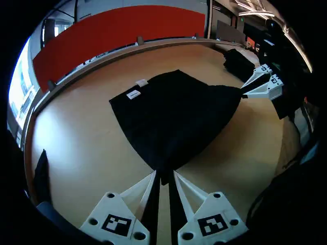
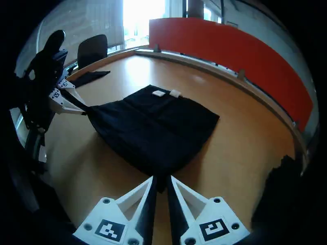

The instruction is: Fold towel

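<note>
Left gripper & right gripper each clamp a near corner of the black towel. I'd lift both evenly, carry twd the far edge, corners level.

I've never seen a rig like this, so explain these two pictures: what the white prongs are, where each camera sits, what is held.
No robot here: a person carries a two-finger claw in each hand, with a fisheye camera riding on each. The left gripper view looks along the left claw, at the bottom; the right claw shows farther off. The right gripper view looks along the right claw. A black towel lies on a wooden table, and each claw is shut on one corner of it.
</note>
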